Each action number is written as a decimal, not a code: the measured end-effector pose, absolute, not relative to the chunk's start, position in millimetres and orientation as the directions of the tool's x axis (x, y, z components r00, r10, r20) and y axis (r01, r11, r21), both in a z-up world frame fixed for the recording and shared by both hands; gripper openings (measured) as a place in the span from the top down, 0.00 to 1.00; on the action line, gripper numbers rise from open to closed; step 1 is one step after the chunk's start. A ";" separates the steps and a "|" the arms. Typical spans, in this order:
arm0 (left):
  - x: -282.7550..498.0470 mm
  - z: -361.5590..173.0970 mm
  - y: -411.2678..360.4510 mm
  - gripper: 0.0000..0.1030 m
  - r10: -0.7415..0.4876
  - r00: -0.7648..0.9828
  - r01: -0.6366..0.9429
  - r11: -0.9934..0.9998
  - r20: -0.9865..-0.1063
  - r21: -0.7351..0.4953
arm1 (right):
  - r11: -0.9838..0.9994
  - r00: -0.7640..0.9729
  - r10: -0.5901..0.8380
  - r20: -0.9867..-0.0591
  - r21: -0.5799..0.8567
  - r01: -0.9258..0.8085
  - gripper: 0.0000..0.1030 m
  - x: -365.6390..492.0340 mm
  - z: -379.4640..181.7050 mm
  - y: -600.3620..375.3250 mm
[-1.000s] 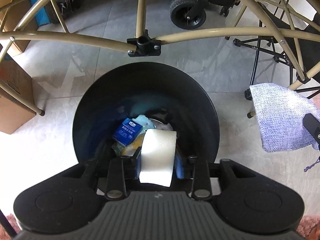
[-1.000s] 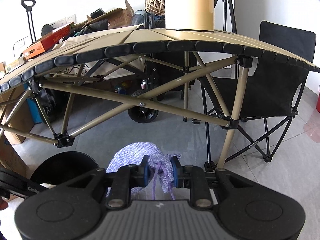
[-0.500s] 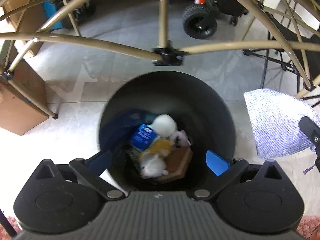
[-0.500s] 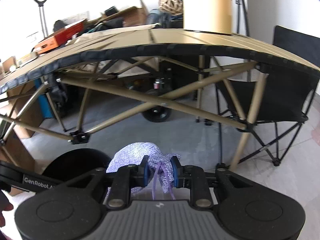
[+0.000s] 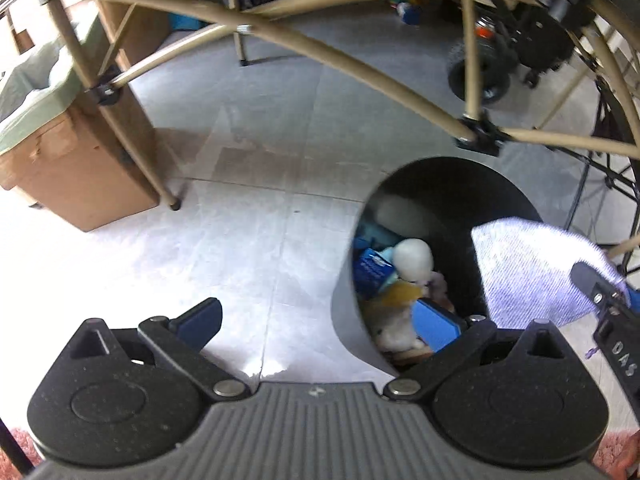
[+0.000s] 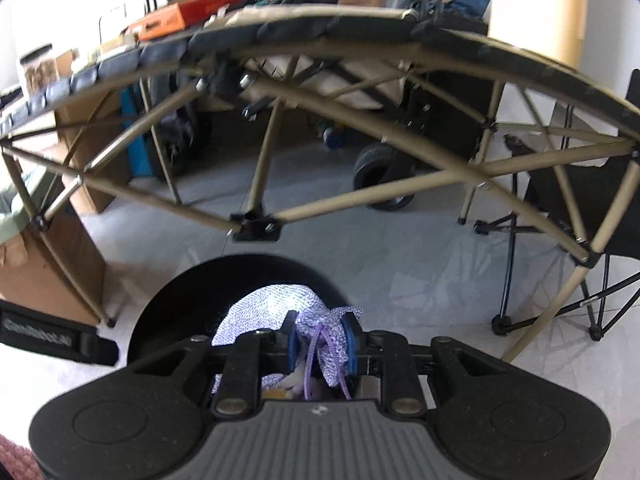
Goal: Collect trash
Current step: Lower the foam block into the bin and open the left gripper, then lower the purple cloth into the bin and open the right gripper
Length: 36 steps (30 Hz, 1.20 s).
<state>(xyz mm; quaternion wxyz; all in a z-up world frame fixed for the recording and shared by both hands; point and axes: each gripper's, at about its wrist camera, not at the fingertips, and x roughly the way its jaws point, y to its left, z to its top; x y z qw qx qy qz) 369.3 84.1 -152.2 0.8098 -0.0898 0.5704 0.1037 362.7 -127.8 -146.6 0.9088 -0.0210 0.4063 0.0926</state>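
A black round trash bin (image 5: 452, 184) stands on the floor and holds several pieces of trash, among them a white ball (image 5: 413, 254) and a blue packet (image 5: 370, 270). My left gripper (image 5: 318, 320) is open and empty, just left of the bin's rim. My right gripper (image 6: 320, 342) is shut on a lilac cloth pouch (image 6: 276, 310) and holds it over the bin (image 6: 176, 300). The pouch (image 5: 532, 268) also shows in the left wrist view, over the bin's right side.
A folding table's tan metal frame (image 6: 360, 200) arches over the bin. A cardboard box (image 5: 76, 160) stands to the left. A black folding chair (image 6: 580, 216) stands to the right. A wheeled cart (image 5: 480, 68) stands beyond the table on the grey tiled floor.
My left gripper opened and dropped the white foam block into the bin, then swung left off the bin. My right gripper carried the pouch left, over the bin.
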 end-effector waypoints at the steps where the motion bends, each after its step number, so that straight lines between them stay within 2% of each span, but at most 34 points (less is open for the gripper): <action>1: 368.1 -151.8 88.7 0.00 0.067 0.330 -0.277 0.960 -0.942 -0.029 | 0.982 0.639 0.154 -0.754 0.043 -0.186 0.79 364.1 -149.1 -123.1; 7: 362.0 -149.7 105.5 0.00 0.064 0.338 -0.296 0.954 -0.939 -0.041 | 0.978 0.586 0.168 -0.793 0.060 -0.199 0.78 371.1 -162.2 -102.9; 12: 358.3 -146.7 109.5 0.00 0.062 0.348 -0.299 0.953 -0.936 -0.048 | 0.976 0.549 0.180 -0.816 0.080 -0.202 0.69 374.9 -168.6 -95.2; 15: 358.0 -146.3 111.2 0.00 0.063 0.349 -0.301 0.953 -0.935 -0.048 | 0.976 0.541 0.186 -0.821 0.091 -0.198 0.53 376.8 -170.0 -92.9; 17: 358.0 -145.9 111.1 0.00 0.066 0.349 -0.301 0.953 -0.935 -0.045 | 0.976 0.539 0.186 -0.821 0.093 -0.195 0.29 376.5 -170.1 -91.9; 19: 357.3 -144.2 111.5 0.00 0.070 0.353 -0.301 0.953 -0.933 -0.042 | 0.977 0.541 0.179 -0.822 0.082 -0.198 0.18 376.7 -170.2 -91.1; 24: 349.9 -132.8 110.9 0.00 0.083 0.395 -0.291 0.956 -0.915 -0.039 | 0.971 0.539 0.203 -0.817 0.095 -0.221 0.13 373.3 -163.5 -93.2; 28: 335.5 -106.3 104.1 0.00 0.073 0.470 -0.264 0.963 -0.880 -0.062 | 0.965 0.587 0.226 -0.778 0.099 -0.241 0.09 355.5 -135.8 -101.6; 31: 312.1 -73.2 95.5 0.00 0.064 0.564 -0.230 0.970 -0.823 -0.082 | 0.963 0.637 0.250 -0.729 0.116 -0.244 0.00 331.5 -104.1 -116.2; 36: 249.8 -26.9 80.7 0.00 0.084 0.713 -0.144 0.989 -0.697 -0.028 | 0.951 0.704 0.293 -0.647 0.119 -0.286 0.00 270.7 -59.9 -149.6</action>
